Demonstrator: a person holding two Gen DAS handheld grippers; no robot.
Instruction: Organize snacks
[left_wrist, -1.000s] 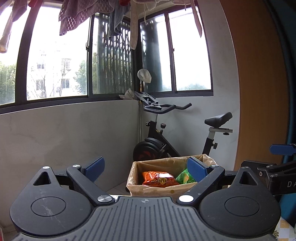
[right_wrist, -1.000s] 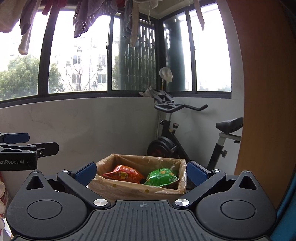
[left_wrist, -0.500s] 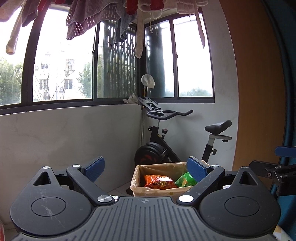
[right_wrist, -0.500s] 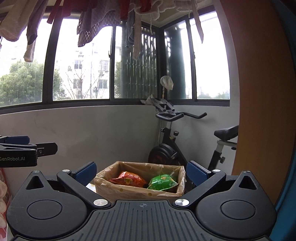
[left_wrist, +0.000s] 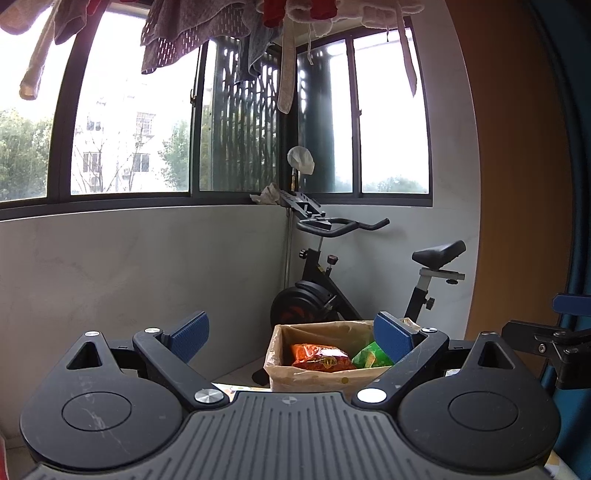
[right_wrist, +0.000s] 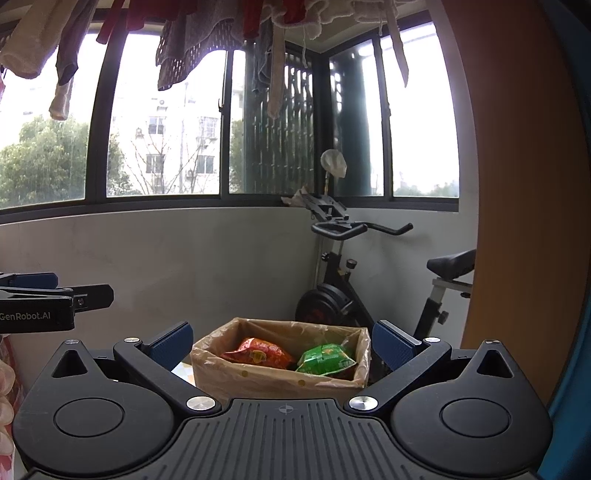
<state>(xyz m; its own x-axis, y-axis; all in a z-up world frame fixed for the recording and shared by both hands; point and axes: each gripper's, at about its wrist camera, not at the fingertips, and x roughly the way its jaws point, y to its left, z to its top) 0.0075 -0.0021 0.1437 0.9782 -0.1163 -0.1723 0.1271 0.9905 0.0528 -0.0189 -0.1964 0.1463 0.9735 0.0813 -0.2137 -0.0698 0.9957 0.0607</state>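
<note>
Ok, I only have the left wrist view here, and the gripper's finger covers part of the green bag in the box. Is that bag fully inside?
Observer: Yes. The right wrist view shows the whole green bag lying inside the box, beside the orange bag.
Reviewer: Is the right gripper holding anything? I only see its edge.
Observer: No. The right gripper is open, with nothing between its fingers.
Reviewer: Anything else in the box?
Observer: Only those two bags show in the right wrist view. The bottom of the box under them is hidden.
</note>
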